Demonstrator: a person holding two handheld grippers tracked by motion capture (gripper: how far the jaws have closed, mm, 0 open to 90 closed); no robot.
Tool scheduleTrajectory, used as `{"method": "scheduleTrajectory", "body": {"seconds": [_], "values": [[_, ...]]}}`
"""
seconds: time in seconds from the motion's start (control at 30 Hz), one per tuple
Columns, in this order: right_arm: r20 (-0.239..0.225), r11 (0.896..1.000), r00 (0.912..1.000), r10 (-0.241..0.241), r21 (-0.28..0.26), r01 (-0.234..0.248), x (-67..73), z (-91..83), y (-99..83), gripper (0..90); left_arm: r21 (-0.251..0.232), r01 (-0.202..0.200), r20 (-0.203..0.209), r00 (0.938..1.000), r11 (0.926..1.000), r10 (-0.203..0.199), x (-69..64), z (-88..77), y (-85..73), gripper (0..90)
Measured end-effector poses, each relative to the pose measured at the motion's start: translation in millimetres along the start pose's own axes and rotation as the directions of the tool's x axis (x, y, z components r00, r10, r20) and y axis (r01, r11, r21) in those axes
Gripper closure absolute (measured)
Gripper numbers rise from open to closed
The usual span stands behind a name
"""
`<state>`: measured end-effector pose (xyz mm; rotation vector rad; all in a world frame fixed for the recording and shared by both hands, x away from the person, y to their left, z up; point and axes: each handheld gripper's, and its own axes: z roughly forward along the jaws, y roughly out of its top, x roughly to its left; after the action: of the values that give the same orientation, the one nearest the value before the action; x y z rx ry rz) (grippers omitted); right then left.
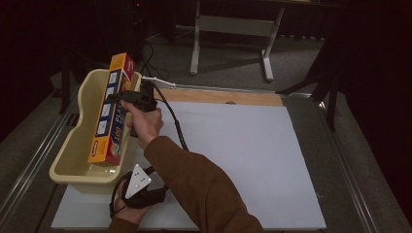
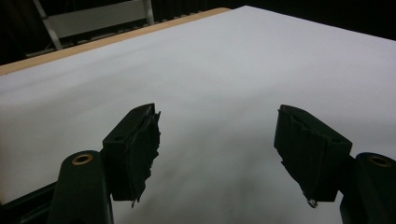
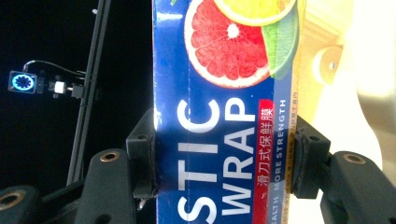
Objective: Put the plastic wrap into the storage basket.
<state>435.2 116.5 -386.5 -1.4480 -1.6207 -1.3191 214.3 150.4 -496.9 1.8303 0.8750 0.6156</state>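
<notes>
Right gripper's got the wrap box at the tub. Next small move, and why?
Probably lower the box a little further into the tub, then open. The right gripper is shut on the box, which stands tilted with its low end inside the tub and its top end past the far rim. Whether that end touches bottom is unclear. The left gripper is open over the white mat.

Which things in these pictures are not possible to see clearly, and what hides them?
- Inside floor of the beige tub, high view: covered by the plastic wrap box and the tub's own wall.
- Jaws of the right gripper, high view: hidden behind the hand and the box.
- Full lettering on the box, right gripper view: cut off by the picture's edges.
- Jaws of the left gripper, high view: hidden under its body.
</notes>
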Motion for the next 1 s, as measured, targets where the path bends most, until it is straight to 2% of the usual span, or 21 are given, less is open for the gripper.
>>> {"method": "scheduleTrajectory", "body": {"seconds": [0.17, 0.43, 0.57, 0.67, 0.83, 1.0], "values": [[0.003, 1.0, 0.9999, 0.017, 0.013, -0.017, -2.8, 5.0, -4.3, 40.4, -0.01, 0.016, -0.008, 0.9998, 0.9998, -0.016, 3.0, -2.1, 0.0, 30.3], [0.053, 1.0, 0.9984, -0.022, -0.015, 0.023, -2.5, 9.5, -11.0, 40.5, -0.011, 0.014, -0.013, 0.9998, 0.9998, -0.015, 3.2, -3.0, 0.0, 30.3], [0.069, 1.0, 0.9971, -0.031, 0.008, 0.03, -0.5, 12.1, -16.6, 40.4, -0.011, 0.017, -0.017, 0.9997, 0.9998, -0.017, 4.5, -3.3, -0.1, 30.3], [0.074, 0.999, 0.9972, -0.012, 0.036, 0.009, -1.9, 14.2, -19.8, 40.4, -0.016, 0.021, -0.024, 0.9995, 0.9997, -0.021, 6.0, -4.7, 0.1, 30.3], [0.091, 0.999, 0.9959, 0.006, 0.04, -0.01, -4.7, 16.1, -21.7, 40.3, -0.023, 0.029, -0.031, 0.9991, 0.9993, -0.029, 7.7, -6.2, 0.0, 30.2], [0.143, 0.997, 0.989, 0.04, 0.064, -0.05, -7.0, 16.2, -20.0, 39.8, -0.023, 0.031, -0.038, 0.9988, 0.9992, -0.032, 9.3, -6.9, 0.0, 30.2]]}}
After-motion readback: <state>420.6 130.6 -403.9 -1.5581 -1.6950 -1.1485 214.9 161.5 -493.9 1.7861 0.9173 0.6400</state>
